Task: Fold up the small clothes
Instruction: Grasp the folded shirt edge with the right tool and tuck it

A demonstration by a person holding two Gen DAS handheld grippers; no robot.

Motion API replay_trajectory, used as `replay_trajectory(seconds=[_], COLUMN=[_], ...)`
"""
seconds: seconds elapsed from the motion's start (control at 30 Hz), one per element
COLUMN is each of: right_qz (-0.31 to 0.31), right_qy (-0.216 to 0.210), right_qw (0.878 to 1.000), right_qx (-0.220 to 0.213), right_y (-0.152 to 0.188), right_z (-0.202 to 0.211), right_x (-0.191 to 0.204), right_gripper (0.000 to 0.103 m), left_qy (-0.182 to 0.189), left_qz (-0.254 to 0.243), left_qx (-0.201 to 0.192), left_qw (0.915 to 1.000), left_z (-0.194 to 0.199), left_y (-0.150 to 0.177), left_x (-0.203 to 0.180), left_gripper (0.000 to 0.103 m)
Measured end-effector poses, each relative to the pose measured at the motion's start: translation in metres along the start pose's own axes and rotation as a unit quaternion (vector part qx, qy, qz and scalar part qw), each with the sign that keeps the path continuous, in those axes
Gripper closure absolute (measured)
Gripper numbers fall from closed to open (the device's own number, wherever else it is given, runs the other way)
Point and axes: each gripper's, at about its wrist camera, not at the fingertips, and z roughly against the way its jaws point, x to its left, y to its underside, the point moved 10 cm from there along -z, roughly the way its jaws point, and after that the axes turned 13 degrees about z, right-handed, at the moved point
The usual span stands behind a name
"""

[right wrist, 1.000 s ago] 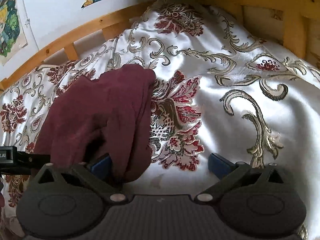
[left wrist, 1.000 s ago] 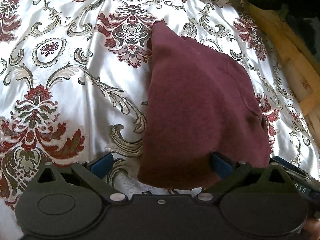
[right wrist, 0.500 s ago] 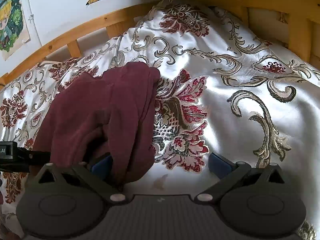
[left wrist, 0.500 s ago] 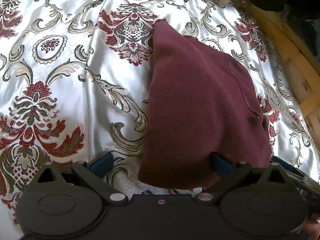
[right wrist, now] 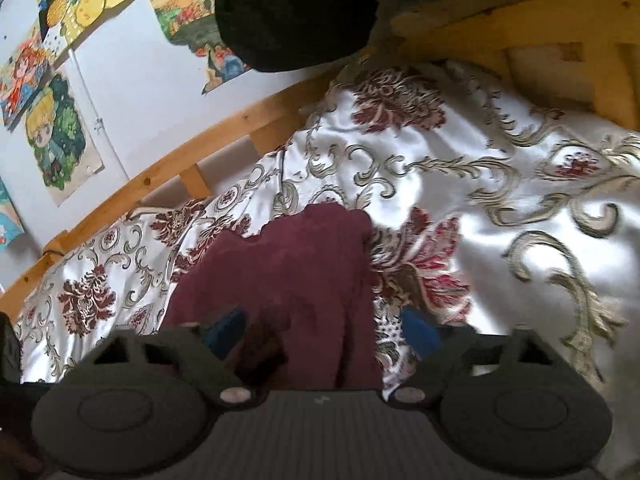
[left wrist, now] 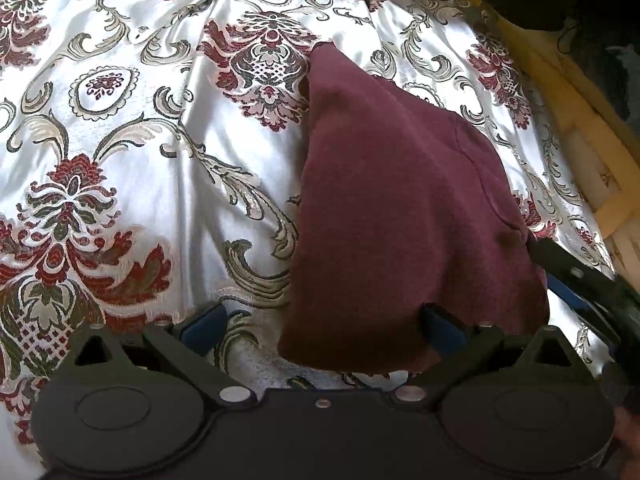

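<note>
Maroon garment near edge hidden behind right gripper, blurred

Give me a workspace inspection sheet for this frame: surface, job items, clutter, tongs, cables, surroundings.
Surface: satin bedspread with a red and grey floral pattern, wrinkled.
Job's things: one maroon garment, bunched into a mound, not flat.
Clutter: nothing seen on the bedspread besides the garment.
Tongs: left tongs open, the garment's near edge between the pads, right pad against the cloth. Right tongs have just been closing on a fold of the garment; the picture is blurred, so no firm grip shows.
Cables: nothing seen.
Surroundings: wooden bed frame, cartoon posters on a white wall, dark fabric hanging at the top.
</note>
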Motion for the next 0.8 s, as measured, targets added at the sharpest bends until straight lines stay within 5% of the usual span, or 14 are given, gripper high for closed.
replay_trajectory(seconds=[0.1,0.27,0.43,0.63,0.8], right_qz=[-0.009,0.017,0.000,-0.013,-0.038], right_qy=[-0.007,0.005,-0.006,-0.007,-0.016], right_qw=[1.000,1.000,1.000,1.000,0.999], right_qx=[0.009,0.007,0.009,0.010,0.010], right_y=[0.001,0.002,0.007,0.011,0.015], right_z=[-0.014,-0.020,-0.022,-0.024,-0.026], right_x=[-0.006,-0.011,-0.015,-0.021,-0.031], right_gripper=[0.066,0.080,0.080,0.070,0.058], left_qy=[-0.004,0.001,0.107,0.079,0.050], left_qz=[-0.001,0.006,0.009,-0.037,-0.005], left_qx=[-0.004,0.000,-0.084,-0.056,-0.022], left_qw=[1.0000,1.0000,0.9906,0.9945,0.9985], left_z=[0.000,0.002,0.036,0.001,-0.043], left_y=[0.001,-0.001,-0.035,-0.070,-0.077], left_x=[0.000,-0.002,-0.025,-0.052,-0.031], left_gripper=[0.001,0.001,0.001,0.001,0.001])
